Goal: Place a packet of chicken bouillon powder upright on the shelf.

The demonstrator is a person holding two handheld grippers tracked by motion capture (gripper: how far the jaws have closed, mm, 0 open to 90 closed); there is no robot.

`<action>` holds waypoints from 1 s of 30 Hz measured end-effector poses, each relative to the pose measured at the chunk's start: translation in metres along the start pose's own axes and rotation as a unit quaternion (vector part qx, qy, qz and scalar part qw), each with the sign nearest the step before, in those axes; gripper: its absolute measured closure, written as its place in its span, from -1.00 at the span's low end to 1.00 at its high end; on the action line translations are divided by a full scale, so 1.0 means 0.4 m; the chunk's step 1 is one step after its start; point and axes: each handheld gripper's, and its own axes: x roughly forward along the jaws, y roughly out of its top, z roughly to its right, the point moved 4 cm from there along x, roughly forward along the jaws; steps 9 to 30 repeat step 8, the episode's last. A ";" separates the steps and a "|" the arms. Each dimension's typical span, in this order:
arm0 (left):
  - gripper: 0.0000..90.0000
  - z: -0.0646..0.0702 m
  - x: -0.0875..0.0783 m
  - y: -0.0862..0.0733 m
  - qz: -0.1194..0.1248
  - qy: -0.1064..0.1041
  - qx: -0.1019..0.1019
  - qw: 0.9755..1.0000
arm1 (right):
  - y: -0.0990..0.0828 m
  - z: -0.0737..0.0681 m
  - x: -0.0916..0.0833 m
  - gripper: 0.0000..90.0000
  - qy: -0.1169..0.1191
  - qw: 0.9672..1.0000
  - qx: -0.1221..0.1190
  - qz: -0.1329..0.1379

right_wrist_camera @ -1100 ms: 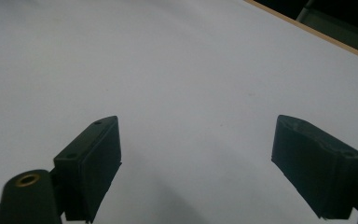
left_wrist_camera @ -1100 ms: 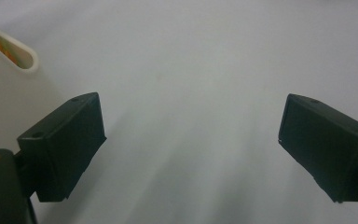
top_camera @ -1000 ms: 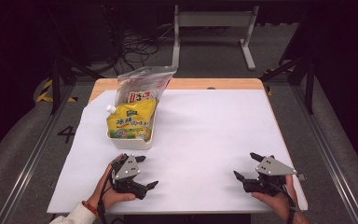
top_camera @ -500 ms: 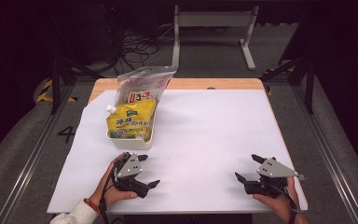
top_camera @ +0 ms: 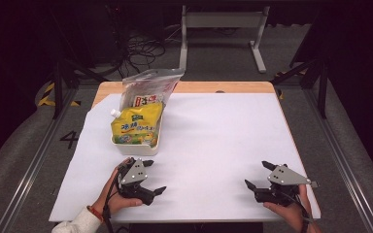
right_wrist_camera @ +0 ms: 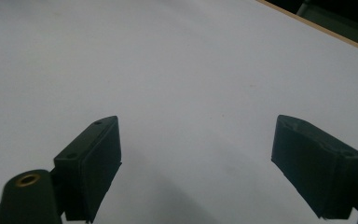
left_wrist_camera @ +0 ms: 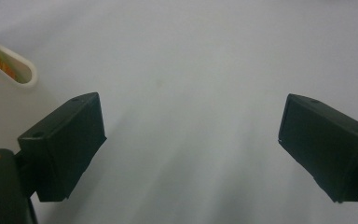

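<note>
Both grippers spread, empty | left gripper (top_camera: 151, 177) just beside white tray (top_camera: 135, 147) | right gripper (top_camera: 257, 175) well apart | yellow pouch (top_camera: 136, 124) apparently lying in tray

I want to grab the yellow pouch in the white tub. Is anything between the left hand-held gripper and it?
Nothing visible. Bare white table lies between the left hand-held gripper and the white tub holding the yellow pouch. Its jaws are open and empty.
</note>
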 end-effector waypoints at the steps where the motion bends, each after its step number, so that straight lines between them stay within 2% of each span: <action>1: -0.83 -0.001 0.000 0.001 0.001 0.002 -0.001 1.000 | 0.000 0.000 -0.001 -0.66 -0.001 1.000 0.002 0.001; 30: -0.83 -0.003 0.002 0.002 -0.001 0.002 -0.003 1.000 | 0.001 -0.002 -0.001 -0.67 0.001 1.000 -0.004 0.002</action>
